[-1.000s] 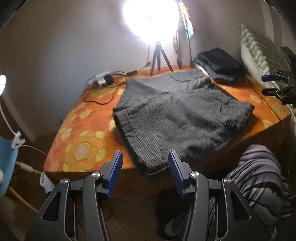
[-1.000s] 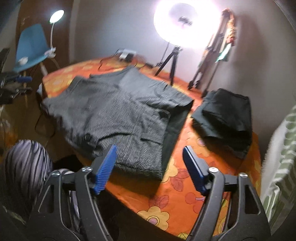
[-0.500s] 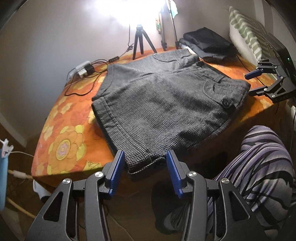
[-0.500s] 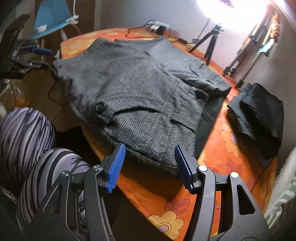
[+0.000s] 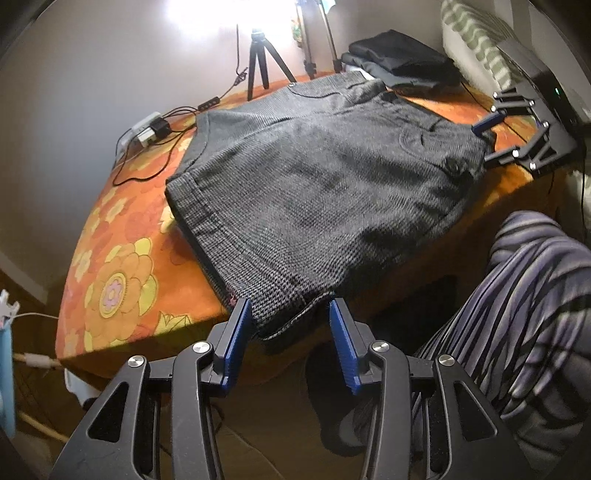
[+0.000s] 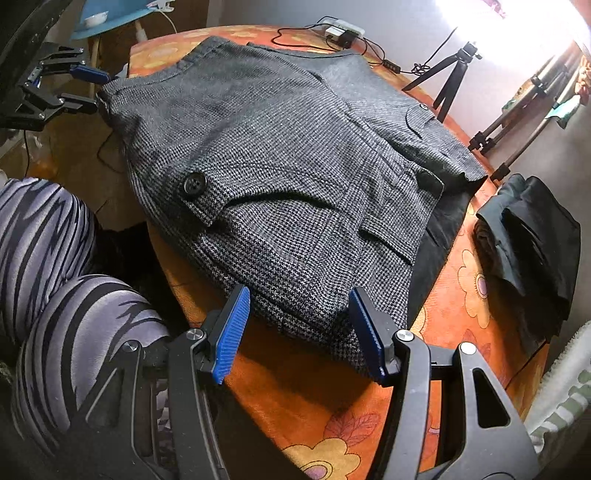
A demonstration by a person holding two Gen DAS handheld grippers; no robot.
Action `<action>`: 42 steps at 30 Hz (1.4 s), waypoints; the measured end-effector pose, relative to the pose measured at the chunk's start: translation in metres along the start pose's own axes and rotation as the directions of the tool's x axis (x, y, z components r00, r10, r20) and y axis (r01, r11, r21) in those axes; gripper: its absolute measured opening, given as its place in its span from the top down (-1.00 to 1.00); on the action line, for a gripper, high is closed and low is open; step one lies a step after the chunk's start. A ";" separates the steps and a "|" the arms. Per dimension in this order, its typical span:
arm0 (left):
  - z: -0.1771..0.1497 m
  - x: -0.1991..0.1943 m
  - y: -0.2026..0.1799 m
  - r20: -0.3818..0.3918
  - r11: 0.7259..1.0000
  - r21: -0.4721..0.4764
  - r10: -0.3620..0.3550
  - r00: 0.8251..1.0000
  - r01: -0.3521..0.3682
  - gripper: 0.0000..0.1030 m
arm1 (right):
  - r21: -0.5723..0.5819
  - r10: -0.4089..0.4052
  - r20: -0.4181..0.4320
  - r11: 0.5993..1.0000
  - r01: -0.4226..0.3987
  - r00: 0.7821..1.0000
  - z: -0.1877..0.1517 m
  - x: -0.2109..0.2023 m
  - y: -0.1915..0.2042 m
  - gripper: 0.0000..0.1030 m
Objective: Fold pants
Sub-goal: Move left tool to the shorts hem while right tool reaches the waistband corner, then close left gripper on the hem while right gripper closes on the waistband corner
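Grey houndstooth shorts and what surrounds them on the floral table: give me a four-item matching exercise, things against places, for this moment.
Things:
1. grey houndstooth shorts
2. folded black garment
3. black tripod
4. white power adapter with black cables

Places:
A. far corner, beside the striped cushion
B. far left edge of the orange floral tablecloth
C. spread across the middle
D. far edge, under the bright lamp

Pairs: 1-C, 2-A, 3-D, 4-B

A bright lamp [image 5: 221, 14] glared at upper centre against a pale wall [image 5: 92, 74]; a blue chair [image 6: 110, 14] stood upper left.
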State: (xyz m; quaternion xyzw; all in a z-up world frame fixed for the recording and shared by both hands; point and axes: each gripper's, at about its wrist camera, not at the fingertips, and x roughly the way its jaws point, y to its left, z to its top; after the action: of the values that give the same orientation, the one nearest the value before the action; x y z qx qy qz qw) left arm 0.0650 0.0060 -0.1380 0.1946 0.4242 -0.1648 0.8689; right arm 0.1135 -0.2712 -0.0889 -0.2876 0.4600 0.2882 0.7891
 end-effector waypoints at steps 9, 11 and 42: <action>-0.011 0.003 -0.012 -0.015 0.988 0.154 0.027 1.000 -0.025 0.08 | -0.019 0.034 -0.005 0.999 -0.034 0.999 -0.007 -0.005 -0.005 -0.14; -0.012 0.006 -0.016 -0.020 0.982 0.185 0.036 0.999 -0.032 0.00 | -0.015 0.041 -0.008 0.999 -0.041 0.999 -0.009 -0.005 -0.007 -0.14; 0.003 0.008 -0.010 0.098 0.976 0.203 0.060 0.993 -0.079 0.78 | -0.065 0.012 0.006 0.998 -0.011 1.000 -0.003 -0.007 0.003 0.60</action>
State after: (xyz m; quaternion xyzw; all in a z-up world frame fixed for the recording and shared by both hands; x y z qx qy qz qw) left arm 0.0675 -0.0050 -0.1447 0.2910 0.3575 -0.1862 0.8677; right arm 0.1067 -0.2731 -0.0846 -0.3095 0.4496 0.3084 0.7791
